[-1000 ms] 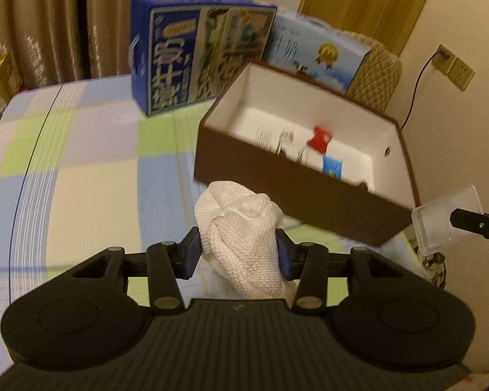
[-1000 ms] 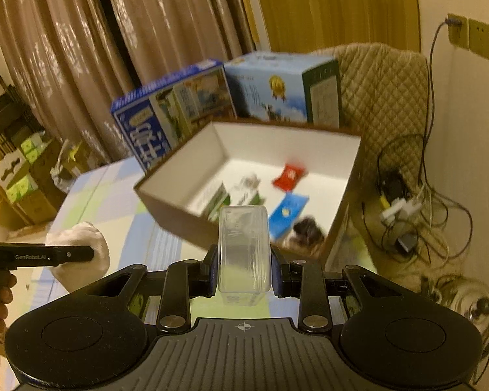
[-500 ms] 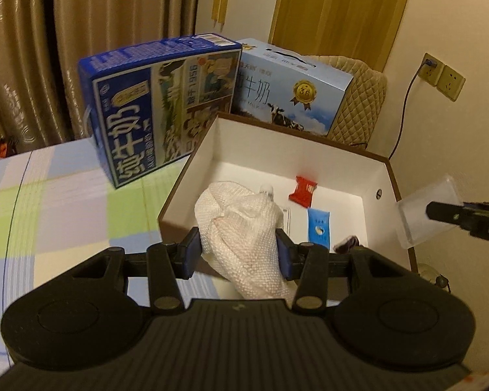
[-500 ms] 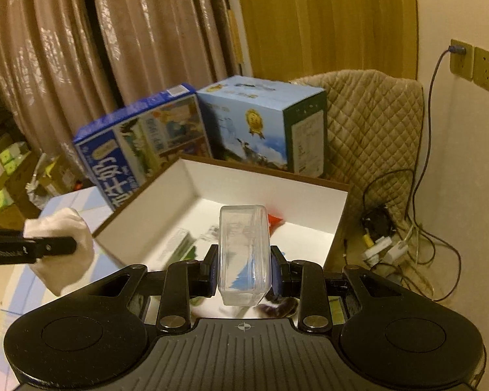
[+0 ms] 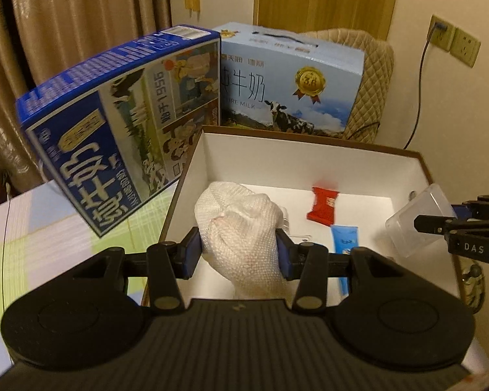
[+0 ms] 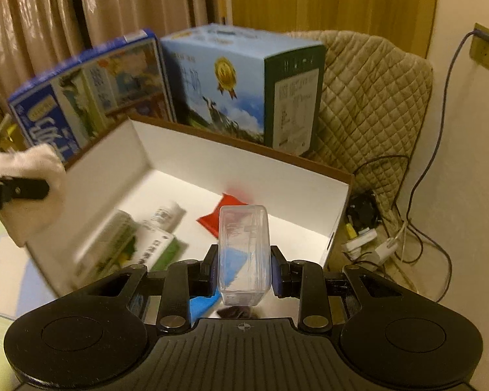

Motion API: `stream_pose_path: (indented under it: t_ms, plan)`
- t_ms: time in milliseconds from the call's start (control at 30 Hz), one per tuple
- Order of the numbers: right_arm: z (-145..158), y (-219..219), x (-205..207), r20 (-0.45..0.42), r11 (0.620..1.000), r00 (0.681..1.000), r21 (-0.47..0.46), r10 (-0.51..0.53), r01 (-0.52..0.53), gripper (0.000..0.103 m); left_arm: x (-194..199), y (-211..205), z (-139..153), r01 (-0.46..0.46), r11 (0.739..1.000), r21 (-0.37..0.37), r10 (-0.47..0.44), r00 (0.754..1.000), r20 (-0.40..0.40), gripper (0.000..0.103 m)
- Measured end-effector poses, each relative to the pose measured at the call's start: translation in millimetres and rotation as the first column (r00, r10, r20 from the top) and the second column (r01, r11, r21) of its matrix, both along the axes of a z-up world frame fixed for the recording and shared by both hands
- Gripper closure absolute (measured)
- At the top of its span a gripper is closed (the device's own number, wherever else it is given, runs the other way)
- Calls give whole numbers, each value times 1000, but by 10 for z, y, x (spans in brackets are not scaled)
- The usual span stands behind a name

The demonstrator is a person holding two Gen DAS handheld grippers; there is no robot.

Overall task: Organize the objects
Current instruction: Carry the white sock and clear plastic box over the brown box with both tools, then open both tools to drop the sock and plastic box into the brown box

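Hovering over the brown box (image 5: 309,145): my left gripper (image 5: 238,249) clamps the white cloth (image 5: 241,228), my right gripper (image 6: 244,270) clamps the clear plastic case (image 6: 244,254), ready to drop inside.

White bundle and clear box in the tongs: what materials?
White bundle: looks like woven cotton cloth, matte; a waffle-like weave shows and it bunches softly. Clear box: likely rigid plastic, glossy; the blue packet behind shows through its walls.

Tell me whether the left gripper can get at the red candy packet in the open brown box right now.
Probably not yet: the left gripper is shut on a white knitted cloth. The red candy packet lies uncovered in the open brown box, so the path is free once the cloth is released.
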State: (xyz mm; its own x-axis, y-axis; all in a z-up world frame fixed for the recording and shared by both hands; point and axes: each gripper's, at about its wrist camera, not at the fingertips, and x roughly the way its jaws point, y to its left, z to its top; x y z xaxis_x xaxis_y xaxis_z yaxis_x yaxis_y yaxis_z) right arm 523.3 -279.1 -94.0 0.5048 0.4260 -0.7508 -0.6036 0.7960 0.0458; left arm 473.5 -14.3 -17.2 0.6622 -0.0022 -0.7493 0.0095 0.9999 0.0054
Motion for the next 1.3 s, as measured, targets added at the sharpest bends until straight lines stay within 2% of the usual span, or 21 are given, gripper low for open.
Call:
stream_pose_path:
  t_ms: [300,633,767,1000,1167,1233,1300]
  plan:
    - [-254,193,429,38,994,999,-109,-14,19,75,552,-41,-290,24,998,59,-20,998,-56,62]
    - [-408,268,644,78,985,997,-173,1,12,75,992,-118,-537,45,994,98,-35,995,-98,61]
    - [-411,254,693,91,985,996,-174,6,10,75,1073,-146,-600,49,993,105,-38,993,-108,61]
    - [-296,152,688,65,995,998,-98,-15,22,72,1128,-174,-667,51,993,110,-38,992,-117,61]
    - [-223,84,601,51,998,998,-50,-29,32,63,1148,-209,-670,49,992,115,-38,995,-98,52]
    - [-177,51,550,46,999,998,-27,-32,34,58,1134,-230,-633,54,991,125,-44,996,-79,40]
    - [-115,20,482,50,1000,998,-6,-28,28,54,1108,-242,-587,56,989,134,-47,997,-63,35]
